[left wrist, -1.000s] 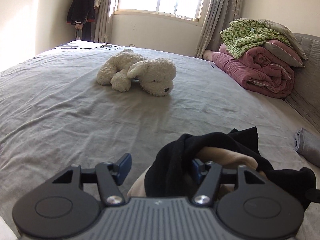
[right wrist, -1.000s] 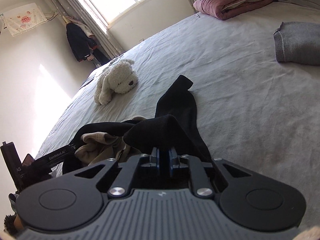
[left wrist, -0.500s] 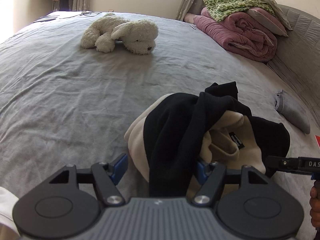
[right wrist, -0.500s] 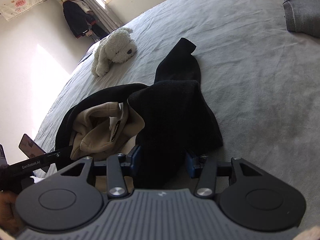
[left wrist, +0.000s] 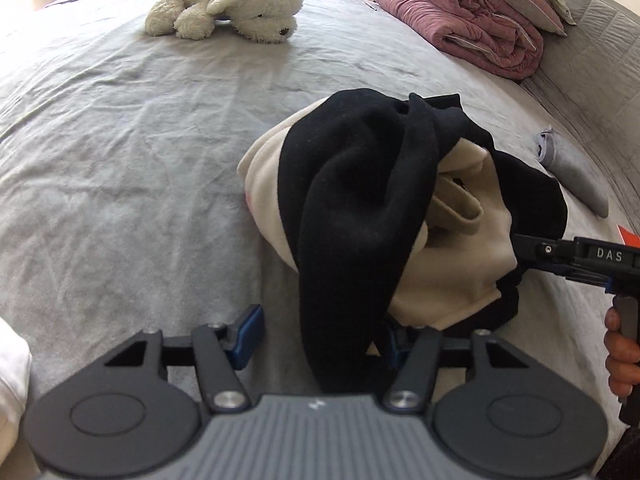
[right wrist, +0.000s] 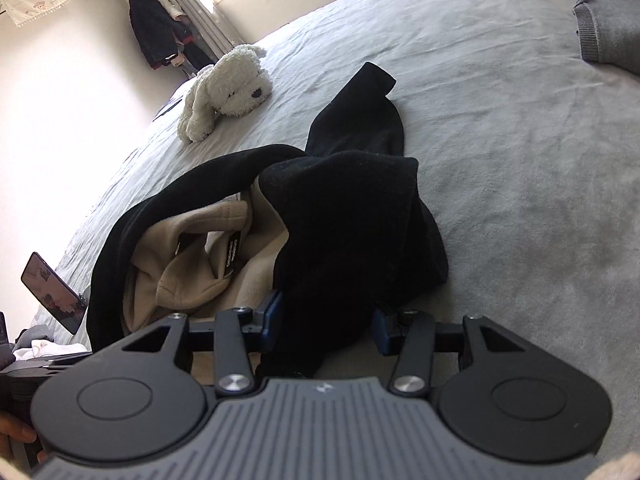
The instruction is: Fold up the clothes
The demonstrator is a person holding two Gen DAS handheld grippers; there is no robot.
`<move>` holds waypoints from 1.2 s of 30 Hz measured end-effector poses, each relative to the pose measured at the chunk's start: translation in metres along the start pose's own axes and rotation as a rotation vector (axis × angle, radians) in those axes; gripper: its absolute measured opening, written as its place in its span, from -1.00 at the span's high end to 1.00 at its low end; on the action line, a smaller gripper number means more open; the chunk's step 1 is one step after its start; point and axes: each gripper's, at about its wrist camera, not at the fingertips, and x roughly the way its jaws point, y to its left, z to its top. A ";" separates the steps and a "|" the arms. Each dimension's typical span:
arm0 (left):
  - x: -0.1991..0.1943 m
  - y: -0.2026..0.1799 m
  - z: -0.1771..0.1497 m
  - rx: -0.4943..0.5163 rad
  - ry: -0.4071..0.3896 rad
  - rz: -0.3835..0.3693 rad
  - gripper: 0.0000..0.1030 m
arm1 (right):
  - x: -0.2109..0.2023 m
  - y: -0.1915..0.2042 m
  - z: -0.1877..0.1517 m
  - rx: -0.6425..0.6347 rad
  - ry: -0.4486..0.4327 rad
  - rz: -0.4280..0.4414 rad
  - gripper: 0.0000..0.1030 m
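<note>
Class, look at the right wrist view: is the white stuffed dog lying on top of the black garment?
No. The white stuffed dog lies on the grey bedsheet, apart from the black garment, with bare sheet between them.

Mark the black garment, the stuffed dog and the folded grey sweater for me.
black garment (right wrist: 360,208), right wrist view, on the bunched black fabric in the middle.
stuffed dog (left wrist: 256,4), left wrist view, on its head.
grey sweater (right wrist: 612,36), right wrist view, on the body just past its ribbed edge.
</note>
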 end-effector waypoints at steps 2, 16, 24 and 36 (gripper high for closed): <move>-0.001 -0.002 -0.002 0.013 -0.012 0.017 0.03 | 0.000 0.000 -0.002 -0.010 -0.007 0.000 0.04; -0.039 0.007 0.009 -0.165 -0.149 -0.287 0.87 | -0.034 0.010 0.003 0.089 -0.079 0.270 0.77; -0.072 0.013 0.013 -0.313 -0.315 -0.490 0.88 | -0.078 0.012 0.020 0.177 -0.244 0.385 0.77; -0.135 0.000 0.019 -0.339 -0.598 -0.577 0.88 | -0.135 0.032 0.038 0.157 -0.535 0.431 0.77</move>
